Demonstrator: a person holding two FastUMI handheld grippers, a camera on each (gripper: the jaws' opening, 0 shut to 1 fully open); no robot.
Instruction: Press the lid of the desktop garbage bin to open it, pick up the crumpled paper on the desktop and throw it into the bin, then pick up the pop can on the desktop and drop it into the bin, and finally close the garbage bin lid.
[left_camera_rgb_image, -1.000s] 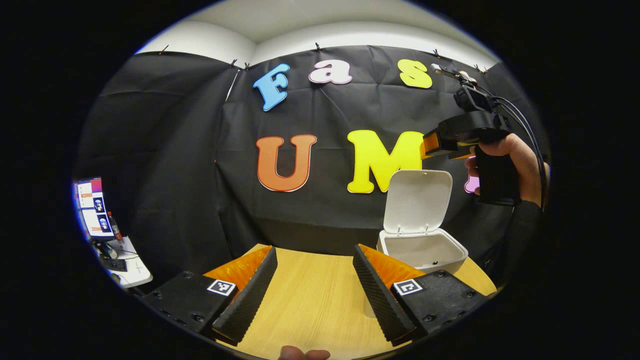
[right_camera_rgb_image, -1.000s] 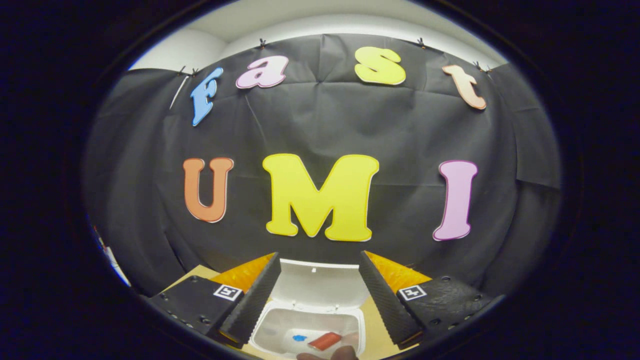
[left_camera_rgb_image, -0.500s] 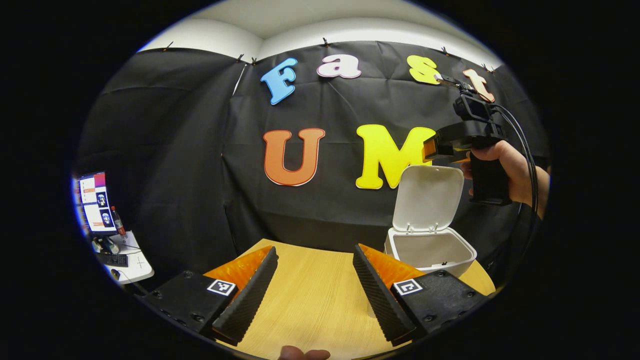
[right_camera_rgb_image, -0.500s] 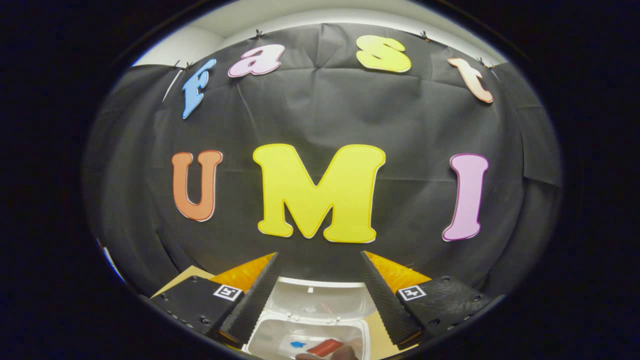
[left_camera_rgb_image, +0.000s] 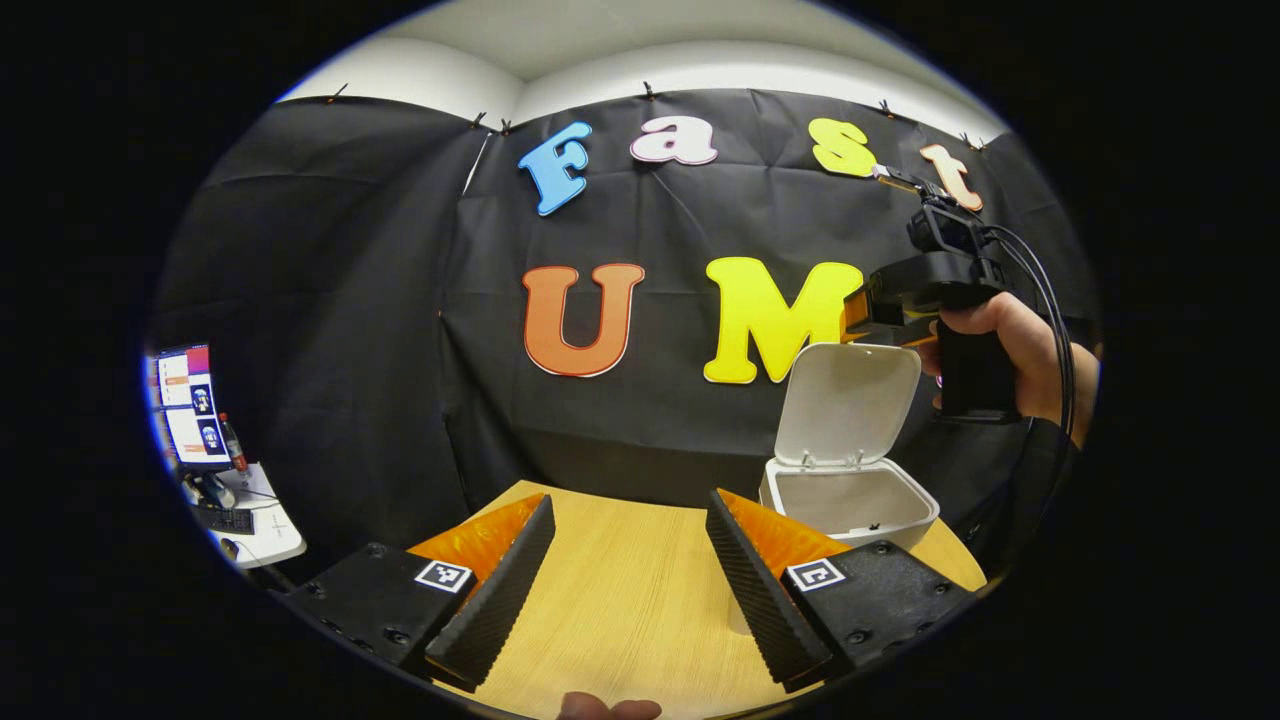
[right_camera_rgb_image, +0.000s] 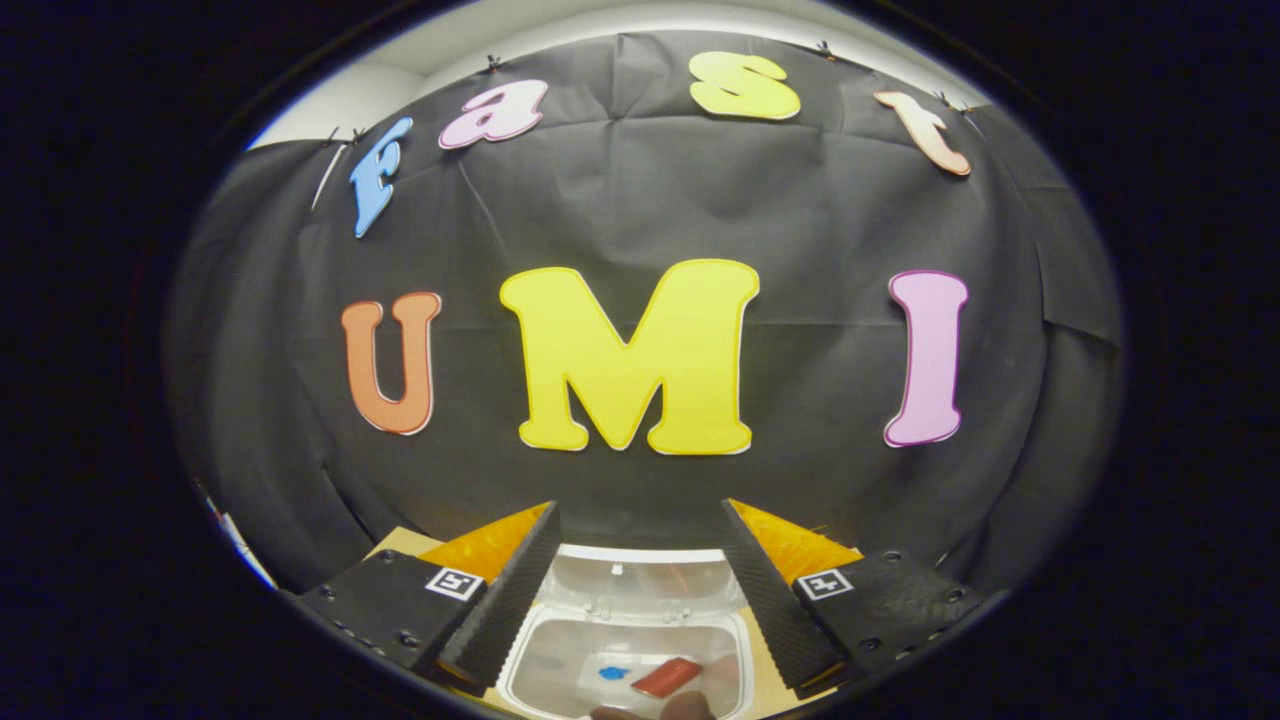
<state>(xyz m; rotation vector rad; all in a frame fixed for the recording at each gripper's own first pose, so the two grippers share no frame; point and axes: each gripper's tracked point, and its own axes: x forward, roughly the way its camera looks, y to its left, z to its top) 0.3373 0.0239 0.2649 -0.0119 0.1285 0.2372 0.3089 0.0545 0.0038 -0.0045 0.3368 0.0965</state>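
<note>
**Left gripper view and right gripper view: bin open, both grippers empty**

Left gripper view: the left gripper (left_camera_rgb_image: 628, 590) hovers low over the wooden tabletop (left_camera_rgb_image: 620, 610) with its jaws spread wide and nothing between them; bare wood shows in the gap. Ahead and to the right of its right finger stands the white garbage bin (left_camera_rgb_image: 850, 500), on the far right part of the table. The bin's lid (left_camera_rgb_image: 848, 405) is raised on its rear hinge, standing nearly upright with its inner face toward the camera. Above and just behind the top edge of the lid, the right gripper (left_camera_rgb_image: 880, 300) is held in a hand (left_camera_rgb_image: 1010, 345), cables trailing from the camera mounted on top. From here I cannot tell how its jaws stand. Far to the left, beyond the table, a side desk (left_camera_rgb_image: 255, 525) carries a lit monitor (left_camera_rgb_image: 190, 405).

Right gripper view: the right gripper (right_camera_rgb_image: 640, 590) looks down over the bin from above, its jaws wide apart and holding nothing. Between its fingers and below them lies the open garbage bin (right_camera_rgb_image: 735, 660), with the lid (right_camera_rgb_image: 640, 580) tipped back at the far side. Inside the bin, near the bottom of the view, lie a red pop can (right_camera_rgb_image: 665, 677) and, just left of it, a small blue scrap (right_camera_rgb_image: 613, 673). The crumpled paper cannot be made out clearly.
</note>
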